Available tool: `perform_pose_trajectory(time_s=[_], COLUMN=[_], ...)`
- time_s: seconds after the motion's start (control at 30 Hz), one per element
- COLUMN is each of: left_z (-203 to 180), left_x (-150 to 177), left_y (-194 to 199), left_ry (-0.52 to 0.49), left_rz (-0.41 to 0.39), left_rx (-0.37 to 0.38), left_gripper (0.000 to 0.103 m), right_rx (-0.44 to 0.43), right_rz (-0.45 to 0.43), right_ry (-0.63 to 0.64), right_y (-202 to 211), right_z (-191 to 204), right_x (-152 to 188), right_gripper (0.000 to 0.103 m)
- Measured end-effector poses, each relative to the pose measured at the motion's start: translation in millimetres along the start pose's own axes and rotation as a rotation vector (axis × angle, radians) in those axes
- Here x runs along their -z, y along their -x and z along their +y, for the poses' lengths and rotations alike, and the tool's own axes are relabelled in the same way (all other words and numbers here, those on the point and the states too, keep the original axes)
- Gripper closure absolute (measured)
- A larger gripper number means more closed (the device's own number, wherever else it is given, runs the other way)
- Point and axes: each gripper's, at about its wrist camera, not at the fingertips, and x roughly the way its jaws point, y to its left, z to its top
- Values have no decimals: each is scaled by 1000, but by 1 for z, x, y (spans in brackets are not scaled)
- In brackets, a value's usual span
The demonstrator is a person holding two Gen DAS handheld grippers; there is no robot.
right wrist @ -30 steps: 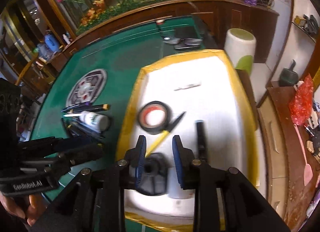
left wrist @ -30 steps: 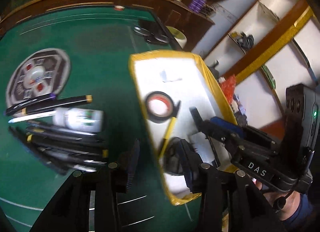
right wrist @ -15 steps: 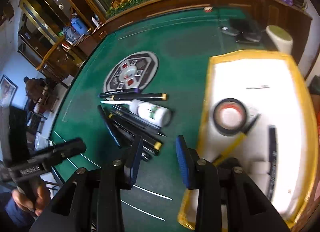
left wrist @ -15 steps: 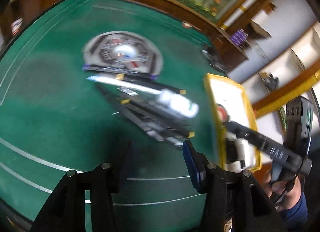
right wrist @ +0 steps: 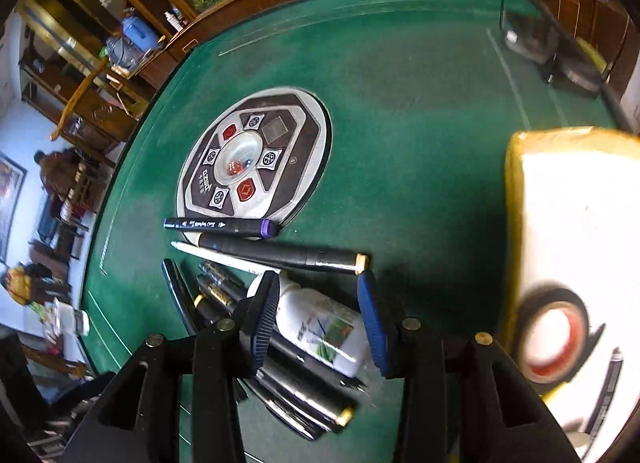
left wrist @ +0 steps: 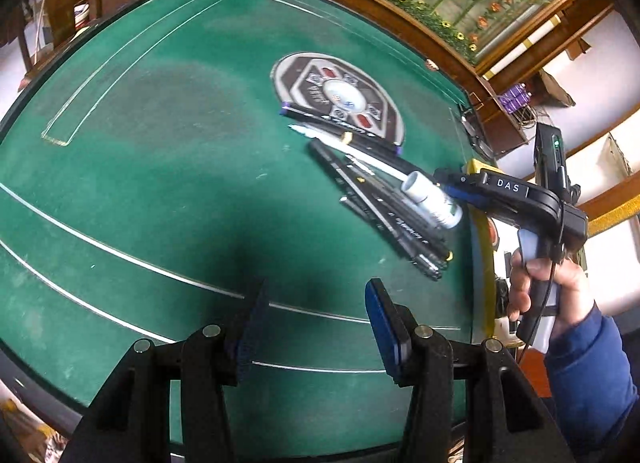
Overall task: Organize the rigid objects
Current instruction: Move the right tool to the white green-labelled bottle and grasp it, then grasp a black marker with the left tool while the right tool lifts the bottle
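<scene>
Lying on its side on the green tabletop (right wrist: pixel 400 111), the white bottle (right wrist: pixel 320 327) rests on a heap of black pens (right wrist: pixel 224 295), just left of the yellow-rimmed tray (right wrist: pixel 514 223). The right tool (right wrist: pixel 318 319) hangs over it with its blue pads on either side of the bottle; its jaws have just been opening and stand part open, with a gap showing between the pads and the bottle. Beyond the bottle a long black pen with a gold end (right wrist: pixel 280 253) lies across the heap, then a white pen (right wrist: pixel 216 255), then a purple-capped marker (right wrist: pixel 220 226) touching the edge of the round dice panel (right wrist: pixel 256 159). Inside the tray sits a roll of black tape (right wrist: pixel 554 337), blurred, with a dark pen (right wrist: pixel 610 383) beside it. From the left wrist view, the left tool (left wrist: pixel 316 327) hovers over bare green felt and white lines, well apart from the heap; its jaws opened a moment ago and now stand fairly wide with nothing between them. A hand (left wrist: pixel 548 287) in a blue sleeve (left wrist: pixel 592 379) grips the right tool's handle at the tray's side.
</scene>
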Motion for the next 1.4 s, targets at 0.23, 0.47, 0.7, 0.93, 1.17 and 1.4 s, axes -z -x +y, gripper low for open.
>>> perform_pose_trajectory(time_s=[0.23, 0.47, 0.7, 0.93, 1.17, 1.4], left_z=[8, -4, -20, -34, -27, -30], left_x=[-6, -16, -33, -69, -83, -70], left_y=[-6, -23, -39, -67, -96, -96], left_ry=[11, -25, -54, 25, 61, -90], left_rz=[12, 45, 84, 107, 107, 122], left_rx=[3, 16, 31, 39, -42, -90], left_gripper=[50, 50, 35, 35, 37, 83], right_rx=[-88, -27, -26, -39, -37, -21], right_rz=[53, 47, 61, 18, -4, -14], right_ry=[-56, 56, 98, 64, 32, 22], right_y=[-10, -11, 8, 23, 35, 37], right_z=[9, 37, 35, 29, 15, 6], right_x=[22, 54, 51, 48, 54, 52], right_gripper=[56, 57, 52, 50, 50, 50])
